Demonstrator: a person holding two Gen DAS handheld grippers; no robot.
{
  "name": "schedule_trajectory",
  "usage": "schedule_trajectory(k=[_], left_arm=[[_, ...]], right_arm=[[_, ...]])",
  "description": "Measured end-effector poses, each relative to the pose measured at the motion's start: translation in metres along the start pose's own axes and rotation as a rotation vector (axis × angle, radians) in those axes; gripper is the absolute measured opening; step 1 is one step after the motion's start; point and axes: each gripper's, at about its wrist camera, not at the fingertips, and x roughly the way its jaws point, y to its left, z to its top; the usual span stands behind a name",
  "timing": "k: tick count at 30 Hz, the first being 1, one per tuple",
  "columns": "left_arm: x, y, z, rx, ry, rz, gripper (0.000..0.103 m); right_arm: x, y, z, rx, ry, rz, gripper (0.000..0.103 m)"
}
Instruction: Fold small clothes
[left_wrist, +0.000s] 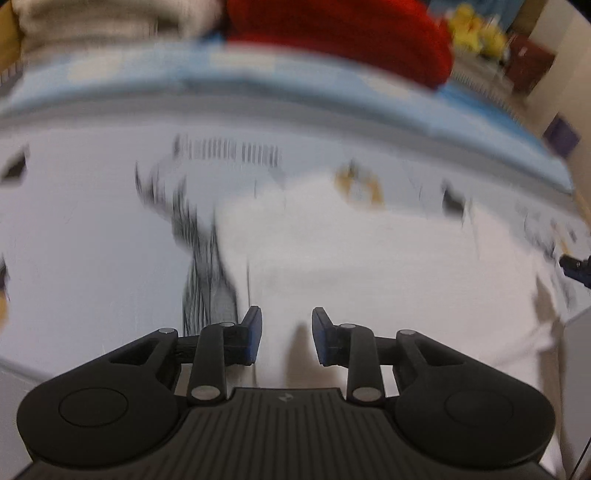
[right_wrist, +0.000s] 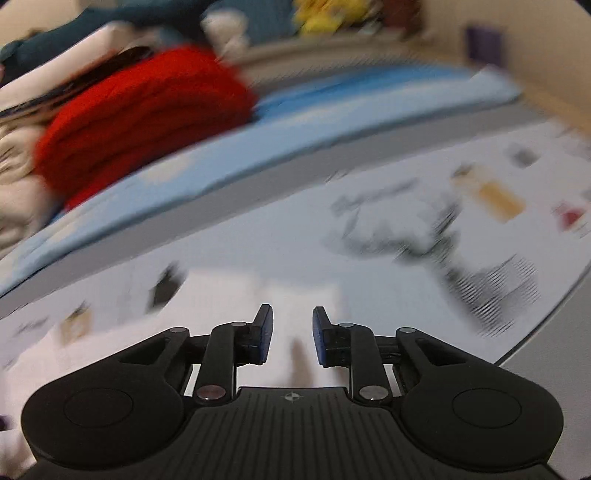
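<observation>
While both pictures are blurry, you can see that your left gripper (left_wrist: 287, 334) has its two fingers apart, with a gap between the blue pads (left_wrist: 255, 334) and nothing in that gap. It hangs over a white cloth (left_wrist: 369, 258) that lies flat just past the fingertips. You cannot tell if the tips touch it.

Your right gripper (right_wrist: 293, 334) is loose too; its blue pads (right_wrist: 266, 334) stand apart and hold nothing. A white cloth (right_wrist: 295, 295) lies right ahead of its fingers.

Both grippers are black and hard, with ribbed bodies and round silver pins. Ahead and to the left of the left fingers sits a thin cloth with dark stripes (left_wrist: 207, 266). Ahead and to the right of the right fingers is a crumpled striped cloth (right_wrist: 461, 258).

All of this rests on a pale table (left_wrist: 92, 221) with small dark and tan marks. Far past the fingers runs a light blue mat (left_wrist: 258, 77). On it sits a soft red pile (right_wrist: 147, 122), with cream cloth (left_wrist: 92, 22) beside it and something yellow (left_wrist: 472, 29) farther back.
</observation>
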Motion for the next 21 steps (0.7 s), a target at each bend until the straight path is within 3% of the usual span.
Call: schedule_trajectory(k=[2, 3, 6, 9, 13, 16, 21], left_arm=[[0.01, 0.0, -0.01, 0.012, 0.073, 0.073, 0.038], [0.009, -0.002, -0.013, 0.012, 0.073, 0.101, 0.04], [-0.018, -0.011, -0.011, -0.005, 0.0, 0.134, 0.041], [-0.065, -0.031, -0.01, 0.021, -0.148, 0.105, 0.049], [-0.12, -0.057, -0.026, 0.072, -0.34, 0.1, 0.05], [-0.154, -0.072, -0.046, 0.07, -0.448, 0.099, 0.05], [-0.21, -0.088, -0.088, 0.043, -0.525, 0.073, 0.053]], right_arm=[[0.021, -0.007, -0.015, 0.013, 0.184, -0.022, 0.028], [0.024, -0.013, -0.024, 0.029, 0.217, -0.06, 0.018], [0.001, -0.013, -0.019, 0.045, 0.173, -0.074, 0.016], [-0.05, 0.0, -0.004, -0.01, 0.009, -0.031, 0.017], [-0.124, 0.014, -0.005, -0.05, -0.181, 0.025, 0.022], [-0.175, 0.019, -0.016, -0.058, -0.254, 0.084, 0.024], [-0.254, 0.02, -0.042, -0.123, -0.328, 0.161, 0.026]])
